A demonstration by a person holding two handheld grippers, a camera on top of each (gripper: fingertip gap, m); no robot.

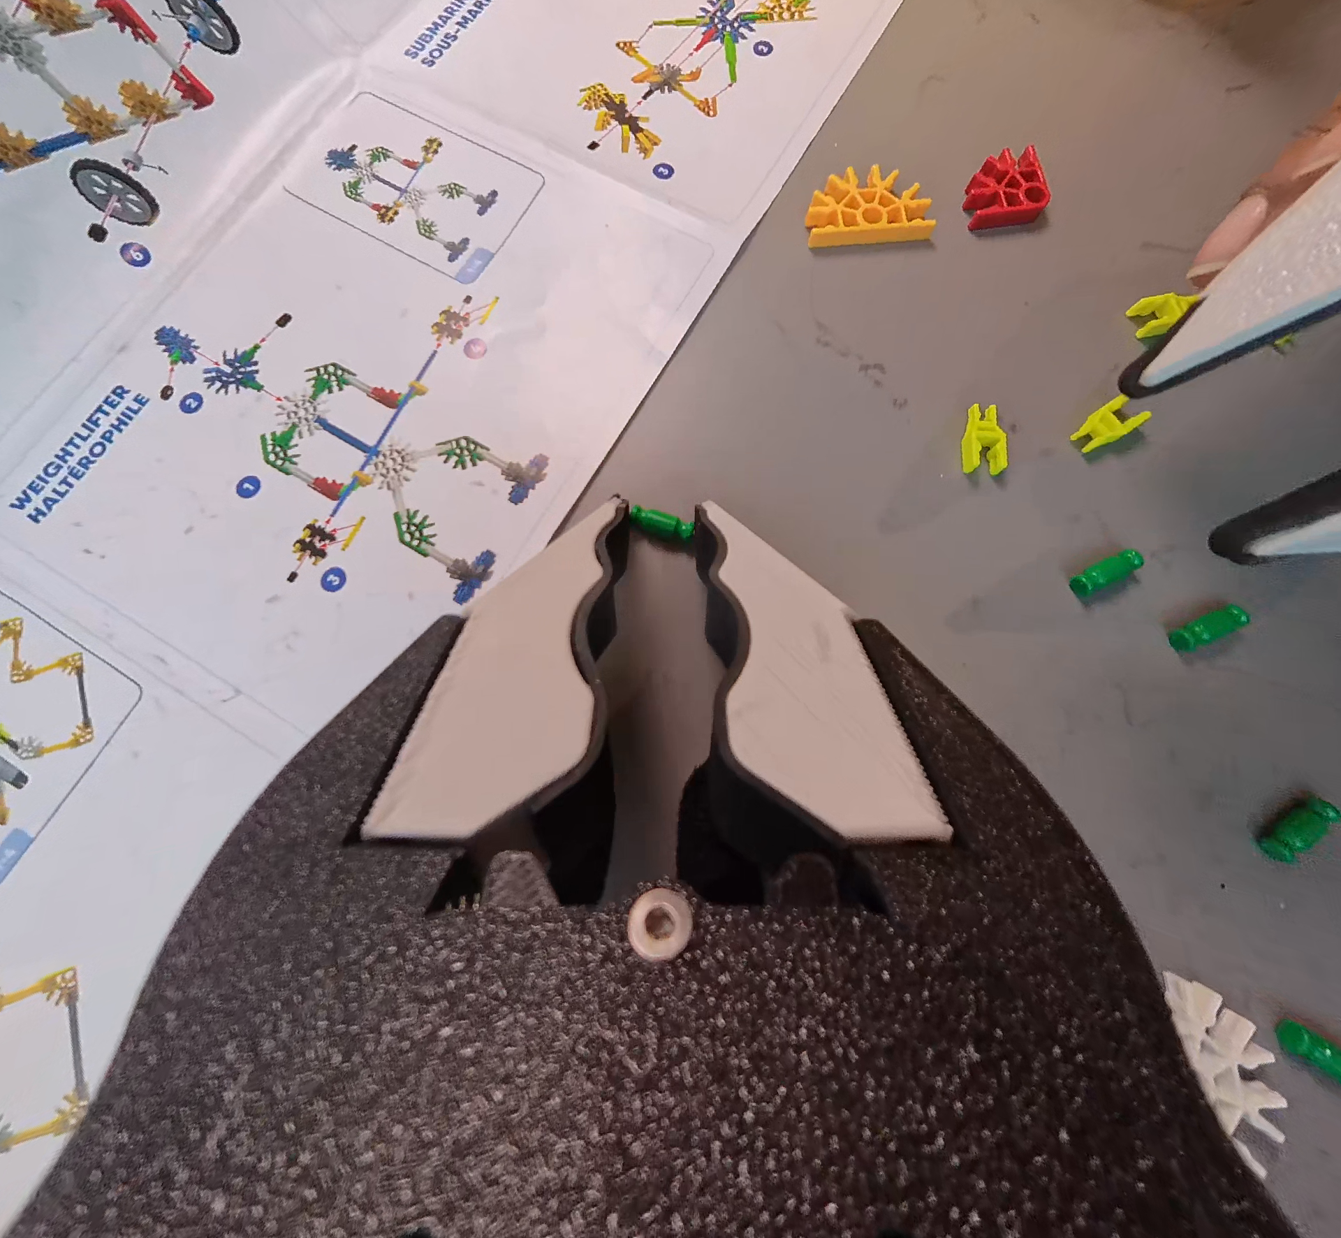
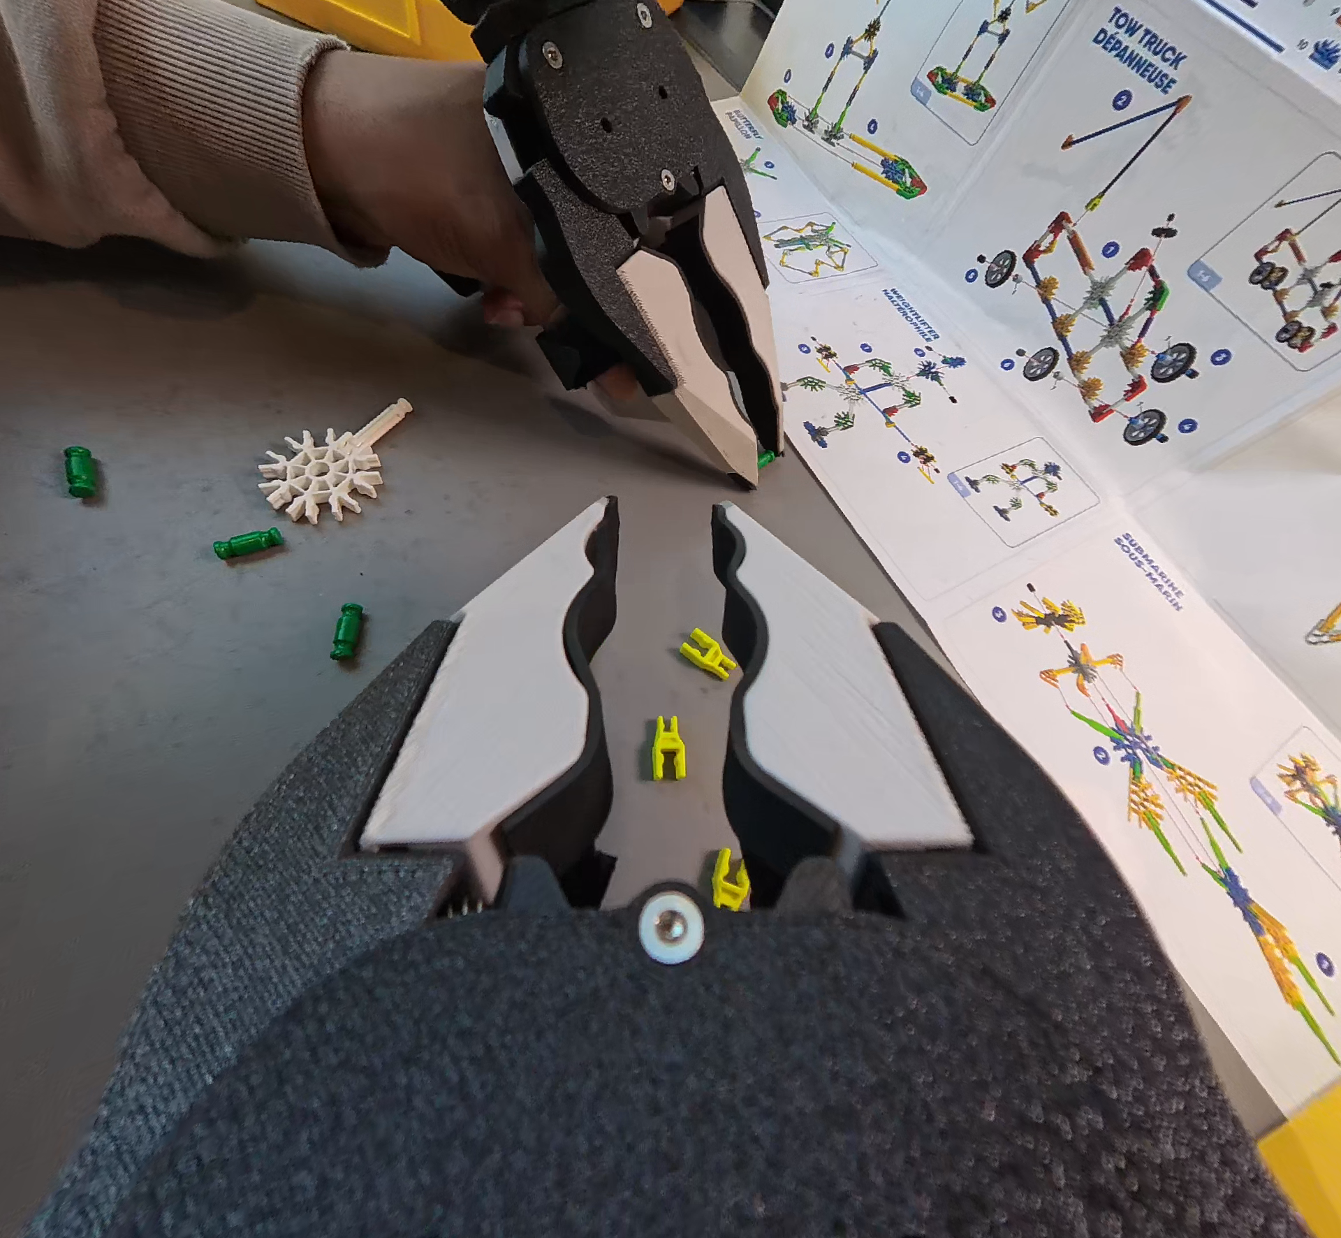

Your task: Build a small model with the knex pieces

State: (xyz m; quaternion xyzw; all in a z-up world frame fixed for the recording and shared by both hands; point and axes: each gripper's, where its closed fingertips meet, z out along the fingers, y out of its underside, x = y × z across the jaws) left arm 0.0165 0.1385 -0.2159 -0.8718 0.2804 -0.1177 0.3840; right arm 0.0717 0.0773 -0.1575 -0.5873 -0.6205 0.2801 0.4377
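Left gripper, fingertips closed on a short green rod at the grey table, beside the instruction sheet. Right gripper, jaws parted and holding nothing, above three yellow-green clips. Four loose green rods lie nearby.

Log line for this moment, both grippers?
left gripper: shut on short green plastic rod | right gripper: open, above yellow-green plastic clips | grey table
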